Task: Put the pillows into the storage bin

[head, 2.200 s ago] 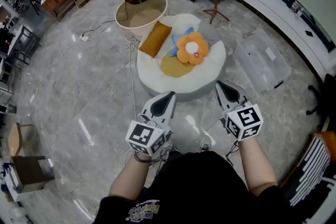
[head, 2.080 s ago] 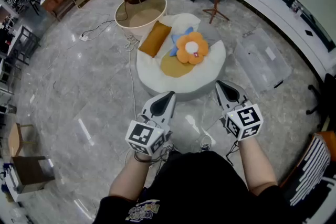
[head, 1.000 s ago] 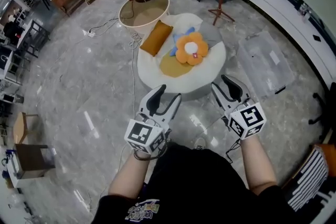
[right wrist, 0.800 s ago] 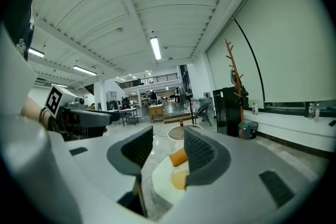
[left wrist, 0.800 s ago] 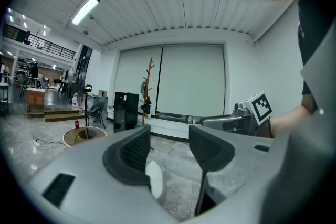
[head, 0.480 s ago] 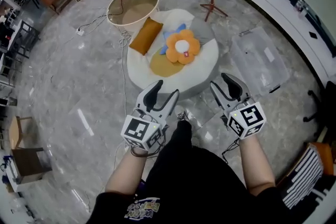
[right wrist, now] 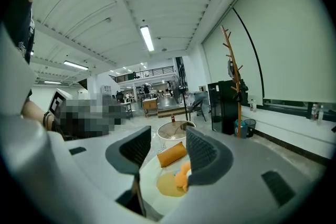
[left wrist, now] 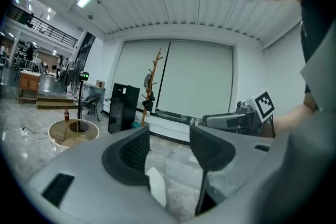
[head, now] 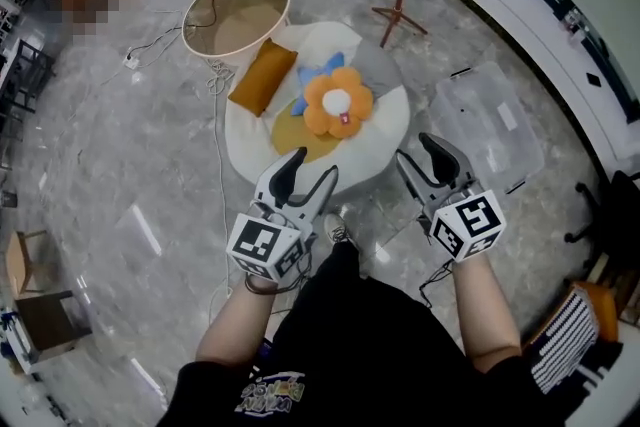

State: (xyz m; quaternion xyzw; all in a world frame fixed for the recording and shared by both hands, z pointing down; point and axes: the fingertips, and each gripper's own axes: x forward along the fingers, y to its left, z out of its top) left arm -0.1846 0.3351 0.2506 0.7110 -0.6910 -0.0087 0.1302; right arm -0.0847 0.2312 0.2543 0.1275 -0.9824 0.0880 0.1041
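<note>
A cable [head: 215,130] trails over the marble floor by the round storage bin [head: 240,23], far left. Beside it the orange pillow [head: 262,77] and flower pillow [head: 337,102] lie on a white floor cushion [head: 380,130], which sits between bin and grippers. Left gripper [head: 312,170] and right gripper [head: 420,153] hover at its near edge, jaws apart and empty — the right's just opening. A clear plastic lid [head: 485,125] lies at right.
</note>
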